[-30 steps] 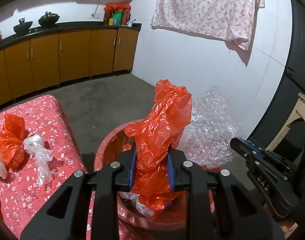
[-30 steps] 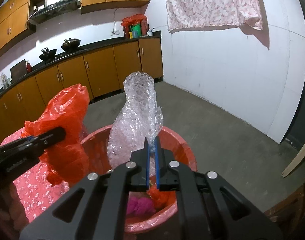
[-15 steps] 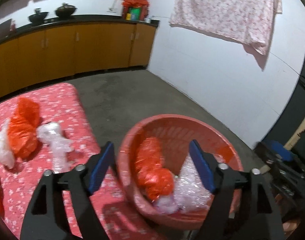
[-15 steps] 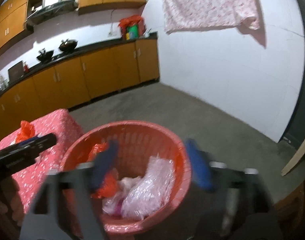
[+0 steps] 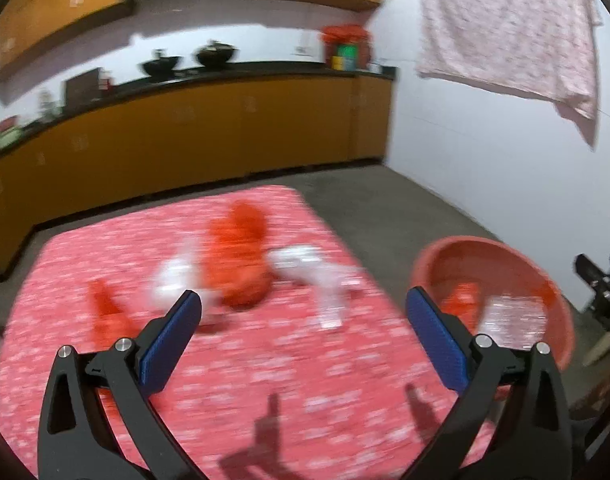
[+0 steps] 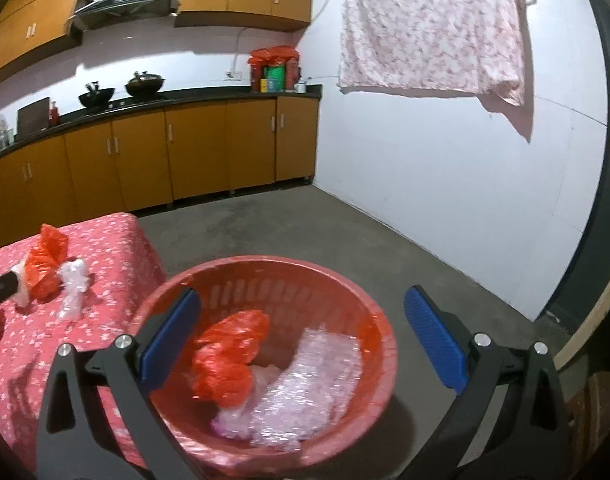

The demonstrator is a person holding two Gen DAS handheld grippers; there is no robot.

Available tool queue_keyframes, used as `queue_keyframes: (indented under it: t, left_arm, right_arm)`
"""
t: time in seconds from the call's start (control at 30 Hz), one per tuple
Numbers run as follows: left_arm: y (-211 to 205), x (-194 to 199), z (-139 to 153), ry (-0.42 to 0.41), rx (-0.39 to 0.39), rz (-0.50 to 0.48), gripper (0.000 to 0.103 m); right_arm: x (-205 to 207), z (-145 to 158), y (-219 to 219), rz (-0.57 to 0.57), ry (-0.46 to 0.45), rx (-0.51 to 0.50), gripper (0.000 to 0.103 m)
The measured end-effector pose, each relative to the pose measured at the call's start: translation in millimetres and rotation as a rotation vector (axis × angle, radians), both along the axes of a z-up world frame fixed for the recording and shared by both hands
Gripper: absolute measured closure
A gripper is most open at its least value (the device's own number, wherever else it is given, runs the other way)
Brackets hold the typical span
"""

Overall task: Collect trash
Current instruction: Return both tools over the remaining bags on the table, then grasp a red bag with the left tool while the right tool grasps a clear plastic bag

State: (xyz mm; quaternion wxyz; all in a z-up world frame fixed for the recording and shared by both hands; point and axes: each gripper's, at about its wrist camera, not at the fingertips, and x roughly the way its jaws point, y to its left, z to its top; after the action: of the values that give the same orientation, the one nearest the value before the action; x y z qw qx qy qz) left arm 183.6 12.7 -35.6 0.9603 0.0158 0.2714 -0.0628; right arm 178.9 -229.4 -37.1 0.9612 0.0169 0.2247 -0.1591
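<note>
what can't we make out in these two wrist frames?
- Left wrist: trash on the red tablecloth is motion-blurred; piece count unclear.
- Right wrist: the basket bottom is hidden under the orange bag and bubble wrap.
- Right wrist: the left gripper is cut off at the left edge.

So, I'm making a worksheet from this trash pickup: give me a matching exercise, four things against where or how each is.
Things:
1. bubble wrap
2. clear plastic bag
3. patterned cloth
4. right gripper

Places or states:
A. hanging on the wall
B. open, above the basket
C. inside the basket
D. lying on the red tablecloth

Pairs: 1-C, 2-D, 3-A, 4-B
</note>
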Motion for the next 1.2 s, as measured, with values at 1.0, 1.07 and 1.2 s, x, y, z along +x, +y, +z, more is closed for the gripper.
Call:
queue_keyframes:
  t: [1.0, 1.07, 1.2]
  left_arm:
    - [128, 44, -60, 0.251, -0.067, 0.233, 0.022]
    - [126, 47, -63, 0.264, -0.049, 0.230, 0.040]
    - [136, 48, -65, 0.272, -0.047, 0.238, 0.050]
  right_arm:
    - [44, -9, 163, 0.307, 0.109, 0.058, 0.004]
    - [46, -9, 167, 0.316, 0.111, 0.055, 0.004]
    - [55, -12, 174, 0.337, 0.118, 0.058, 0.004]
